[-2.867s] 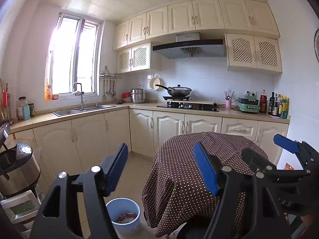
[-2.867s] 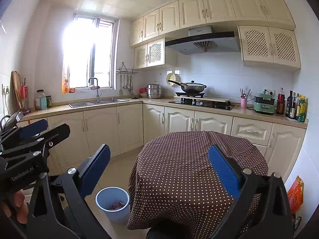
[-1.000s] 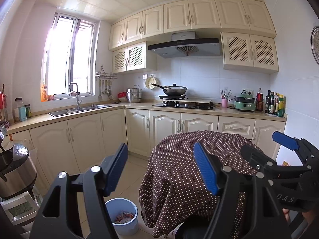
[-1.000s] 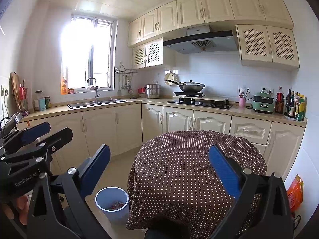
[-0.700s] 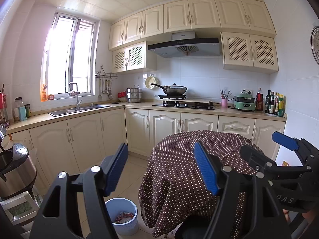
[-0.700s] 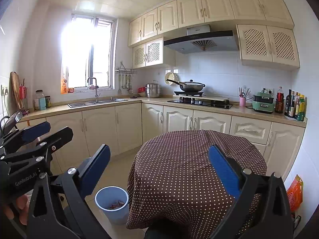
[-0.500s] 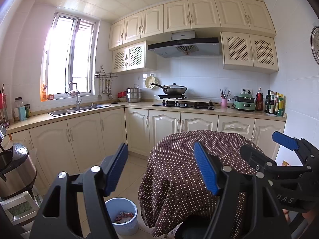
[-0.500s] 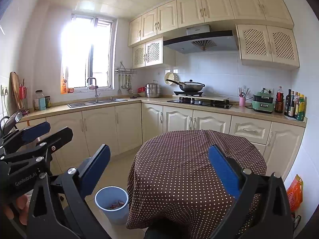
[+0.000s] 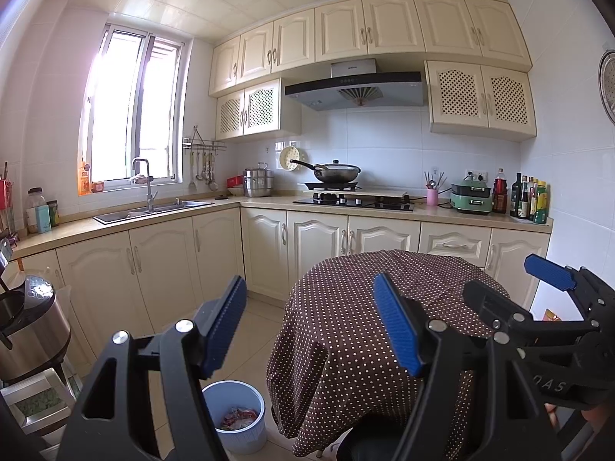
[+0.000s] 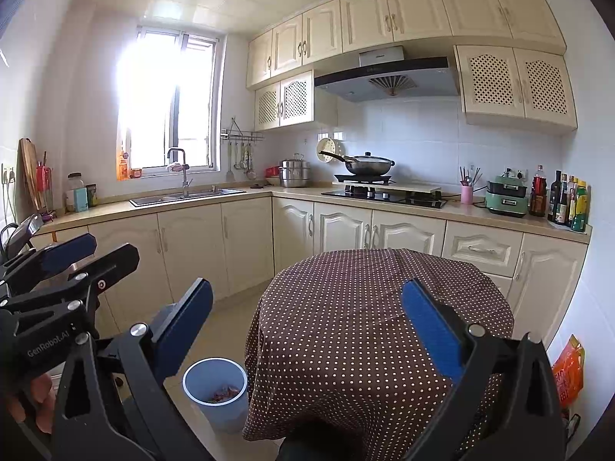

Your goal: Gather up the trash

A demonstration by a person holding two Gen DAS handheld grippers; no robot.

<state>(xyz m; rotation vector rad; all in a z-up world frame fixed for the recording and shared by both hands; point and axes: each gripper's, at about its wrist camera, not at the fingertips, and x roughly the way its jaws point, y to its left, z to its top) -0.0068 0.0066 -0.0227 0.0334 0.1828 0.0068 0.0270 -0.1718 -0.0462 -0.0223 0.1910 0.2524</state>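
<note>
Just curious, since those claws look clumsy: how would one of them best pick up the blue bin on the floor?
Probably by the rim. The bin stands upright and open-topped beside the table, too wide to clasp whole. Come from above on its left side, away from the hanging cloth, one finger inside the wall and one outside.

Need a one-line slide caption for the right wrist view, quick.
Right tongs open and empty above the polka-dot table, blue trash bin on the floor beside it, left tongs alongside.

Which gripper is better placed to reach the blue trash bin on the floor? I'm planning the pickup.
Left, probably. The blue trash bin stands left of the table, just beyond the left gripper. The right gripper faces the tablecloth, bin off to its left. Both are open and empty.
</note>
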